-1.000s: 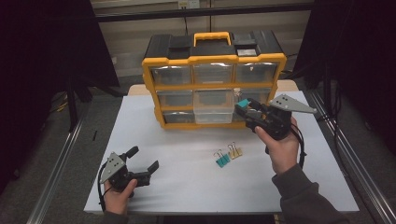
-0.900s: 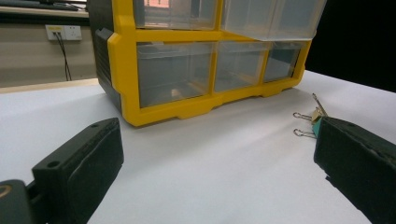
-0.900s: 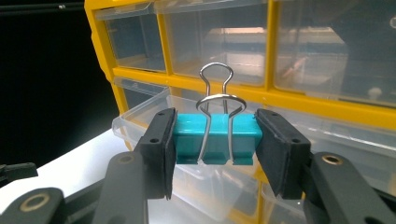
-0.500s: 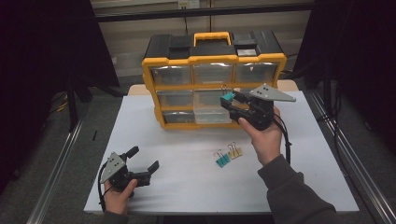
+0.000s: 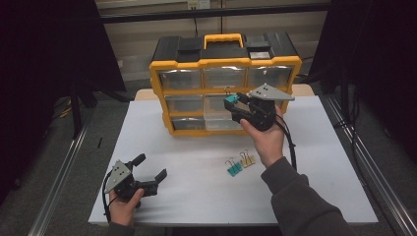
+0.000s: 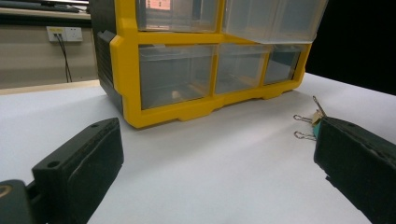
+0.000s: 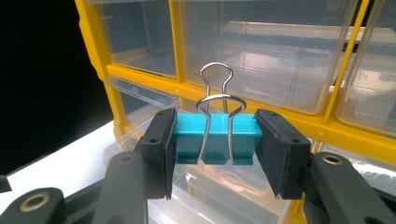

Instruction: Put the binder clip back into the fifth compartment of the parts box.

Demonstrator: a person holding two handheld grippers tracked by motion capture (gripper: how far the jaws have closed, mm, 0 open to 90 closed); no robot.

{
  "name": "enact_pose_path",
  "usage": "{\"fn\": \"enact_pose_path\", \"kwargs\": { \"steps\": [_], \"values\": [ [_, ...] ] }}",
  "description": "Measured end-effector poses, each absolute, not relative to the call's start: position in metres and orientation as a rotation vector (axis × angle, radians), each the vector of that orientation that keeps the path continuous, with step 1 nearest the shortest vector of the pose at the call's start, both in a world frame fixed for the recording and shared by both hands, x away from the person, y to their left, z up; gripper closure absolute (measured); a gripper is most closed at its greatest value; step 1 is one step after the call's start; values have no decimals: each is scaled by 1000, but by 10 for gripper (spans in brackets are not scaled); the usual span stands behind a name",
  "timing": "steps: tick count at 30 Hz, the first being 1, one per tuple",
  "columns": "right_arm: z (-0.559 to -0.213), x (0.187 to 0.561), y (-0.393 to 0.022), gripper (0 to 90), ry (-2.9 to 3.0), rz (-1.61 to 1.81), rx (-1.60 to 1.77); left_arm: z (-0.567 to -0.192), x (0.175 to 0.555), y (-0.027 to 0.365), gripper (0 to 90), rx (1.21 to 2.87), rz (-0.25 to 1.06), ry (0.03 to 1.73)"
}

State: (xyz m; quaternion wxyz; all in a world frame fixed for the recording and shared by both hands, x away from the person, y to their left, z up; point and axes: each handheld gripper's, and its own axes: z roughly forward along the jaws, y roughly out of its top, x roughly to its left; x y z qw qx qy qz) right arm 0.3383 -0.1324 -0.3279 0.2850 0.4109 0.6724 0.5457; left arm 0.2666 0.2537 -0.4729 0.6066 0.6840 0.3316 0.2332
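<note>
— high view first, what do you have on the right side?

— i see the right gripper raised in front of the yellow organiser, at the level of its middle row of drawers. its jaws are clamped on a teal binder clip. the right gripper view confirms it: the teal binder clip sits squarely between the two pads, each pad pressed flat on one end of the clip's body, wire handles standing upright (one loop above the other). behind it are the clear drawers of the organiser, and the one below the clip stands pulled partway out.

— and the left?

— the left gripper rests low over the white table near its front left corner, well apart from the organiser. its jaws stand wide with nothing between them. in the left gripper view i see the two black pads far apart at the bottom edges, bare table between them.

— anything else on the surface?

— two more clips lie side by side on the table in front of the organiser, just beside the right forearm: a second teal clip and a yellow clip, touching or nearly so (i cannot tell which). the left gripper view shows their wire handles past the right-hand pad.
</note>
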Motion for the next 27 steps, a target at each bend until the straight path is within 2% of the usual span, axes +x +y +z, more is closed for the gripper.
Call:
{"fn": "enact_pose_path", "kwargs": {
  "steps": [3,5,6,10,19,27],
  "values": [
    [-330,342,-132,488,1809,1443,1101,-473,267,253,15,1573,535,775],
    [-331,343,-132,324,1802,1441,1124,-473,267,252,15,1570,535,776],
    [-332,344,-132,282,1799,1442,1138,-473,267,252,15,1570,534,776],
    [-330,340,-139,213,1796,1456,1149,-473,267,253,15,1579,539,773],
    [-334,321,-158,119,1767,1509,1152,-473,267,253,15,1571,540,776],
    [-339,304,-174,89,1755,1533,1133,-473,266,252,15,1576,540,777]
  ]
}}
